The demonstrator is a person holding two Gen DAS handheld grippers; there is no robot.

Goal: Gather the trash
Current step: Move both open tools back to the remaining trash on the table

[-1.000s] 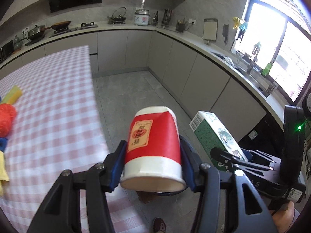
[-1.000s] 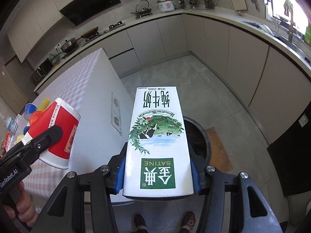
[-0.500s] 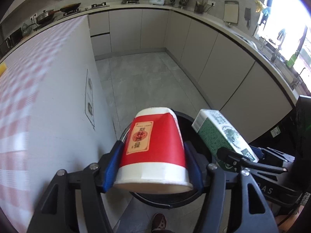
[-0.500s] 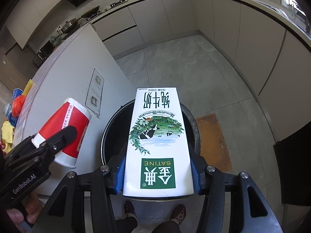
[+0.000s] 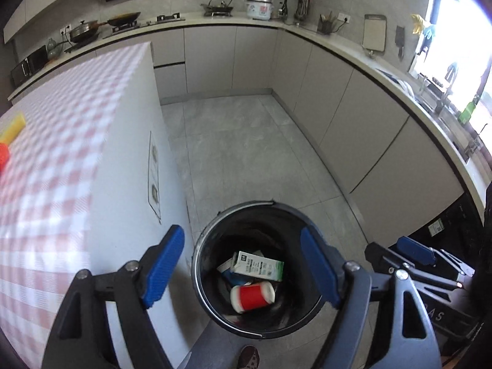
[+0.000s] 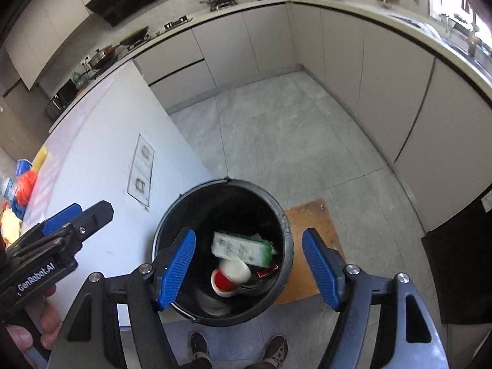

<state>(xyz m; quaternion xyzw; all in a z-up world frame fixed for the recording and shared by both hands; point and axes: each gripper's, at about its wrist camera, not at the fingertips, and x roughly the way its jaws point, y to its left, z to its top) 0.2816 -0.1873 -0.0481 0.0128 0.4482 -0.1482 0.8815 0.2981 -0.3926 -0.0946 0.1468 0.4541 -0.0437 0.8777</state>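
Much of the black bin's [image 5: 203, 264] floor is dark, and the scraps under the top items are hard to make out; in the right wrist view the milk carton [image 6: 243, 248] is blurred. Half a second ago each claw gripped an item above the bin; now the red paper cup [image 5: 252, 296] and the carton [image 5: 258, 267] lie inside it, touching. The left claw [image 5: 243, 270] and right claw [image 6: 248, 267] are spread wide, holding nothing, beside the checkered worktop [image 5: 61, 141].
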